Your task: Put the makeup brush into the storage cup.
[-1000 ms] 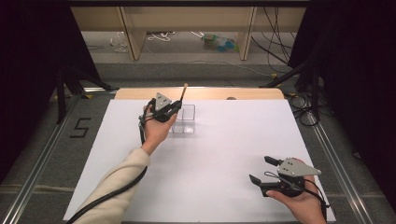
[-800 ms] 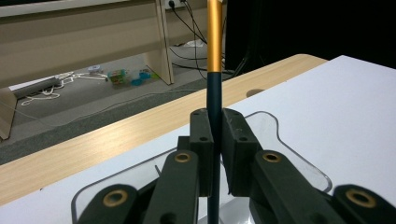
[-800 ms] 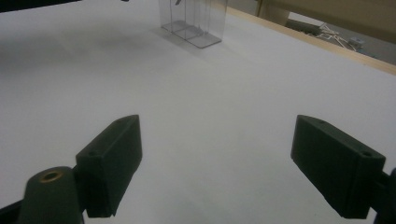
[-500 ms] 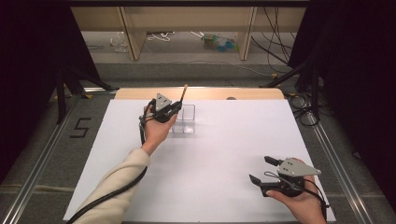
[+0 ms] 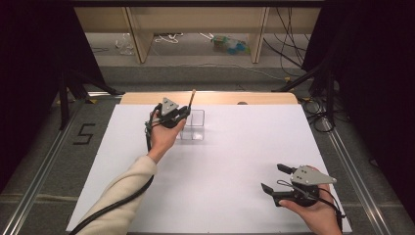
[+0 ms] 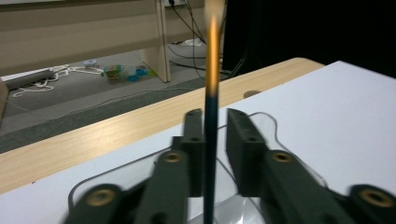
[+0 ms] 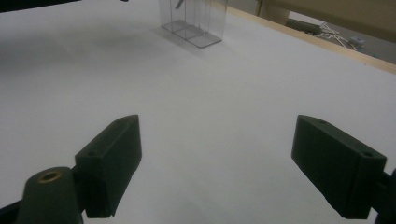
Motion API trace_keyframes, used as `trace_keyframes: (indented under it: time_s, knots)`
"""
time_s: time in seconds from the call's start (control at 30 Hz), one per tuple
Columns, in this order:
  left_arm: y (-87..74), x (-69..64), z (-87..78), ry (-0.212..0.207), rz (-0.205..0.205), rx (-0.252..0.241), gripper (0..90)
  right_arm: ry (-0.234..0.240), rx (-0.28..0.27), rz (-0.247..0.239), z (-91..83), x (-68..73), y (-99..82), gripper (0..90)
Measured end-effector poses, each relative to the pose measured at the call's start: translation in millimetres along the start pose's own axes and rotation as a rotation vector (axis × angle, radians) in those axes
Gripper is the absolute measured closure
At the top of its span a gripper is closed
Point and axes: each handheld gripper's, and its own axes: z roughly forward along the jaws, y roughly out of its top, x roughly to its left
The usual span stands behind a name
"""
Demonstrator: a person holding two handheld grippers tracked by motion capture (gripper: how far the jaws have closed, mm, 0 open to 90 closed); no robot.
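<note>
My left gripper (image 5: 186, 112) hovers at the top of a clear plastic box (image 5: 192, 128) at the far middle of the white table. A thin stick (image 5: 192, 99), dark below and orange-brown above, stands between its jaws. In the left gripper view the stick (image 6: 211, 121) rests against the left jaw, and a narrow gap shows on its right side. Its lower end runs down into the box (image 6: 261, 126). My right gripper (image 5: 274, 178) rests near the front right with its jaws wide open and nothing between them. The box (image 7: 194, 21) shows far off in the right gripper view.
A white sheet (image 5: 235, 161) covers the table, and a wooden strip (image 5: 220, 98) with a small hole runs along its far edge. Beyond it lie cables and shelf legs on the floor. Metal rails flank the table on both sides.
</note>
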Motion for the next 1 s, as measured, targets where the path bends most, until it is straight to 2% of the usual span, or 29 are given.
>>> trace_keyframes:
  time_s: [0.03, 0.1, 0.17, 0.23, 0.37, 0.4, 0.5, 0.6, 0.83, 0.97, 1.0]
  knots:
    - [0.0, 0.0, 0.0, 0.000, 0.000, 0.000, 71.8, 0.000, 0.000, 0.000, 0.0, 0.0, 0.0, 17.1]
    - [3.8, 0.0, -6.7, -0.028, -0.027, -0.022, 62.5, 0.001, 0.002, 0.005, -0.2, 0.1, -0.1, 16.9]
    - [4.5, -0.1, -8.1, -0.038, -0.029, -0.030, 54.3, 0.000, 0.002, 0.005, -0.2, 0.1, -0.1, 16.8]
    - [7.6, -0.5, -16.5, -0.079, -0.017, -0.047, 47.9, -0.003, -0.002, 0.000, -0.2, -0.1, 0.1, 16.7]
    - [9.7, -2.5, -24.8, -0.111, -0.006, -0.053, 34.3, -0.007, -0.011, 0.001, 0.5, 0.1, 0.0, 16.5]
    - [10.9, -3.6, -31.1, -0.132, 0.021, -0.058, 31.1, -0.005, -0.009, 0.007, 0.1, 0.3, 0.2, 16.5]
    - [11.5, -5.5, -37.7, -0.151, 0.023, -0.065, 26.5, -0.005, -0.004, 0.001, -0.1, -0.2, 0.2, 16.5]
    - [10.5, -7.9, -46.6, -0.171, 0.042, -0.073, 23.9, -0.004, -0.012, 0.004, -0.1, 0.1, 0.4, 16.5]
    - [5.5, -12.3, -64.8, -0.209, 0.074, -0.083, 21.7, -0.005, -0.020, 0.007, -0.3, -0.6, 0.1, 16.4]
    - [2.5, -13.3, -73.1, -0.214, 0.083, -0.083, 20.9, -0.003, -0.021, 0.012, -0.6, -0.8, 0.2, 16.4]
    - [-1.4, -14.3, -79.8, -0.222, 0.086, -0.081, 20.9, 0.002, -0.012, 0.015, -1.7, -1.2, 0.5, 16.4]
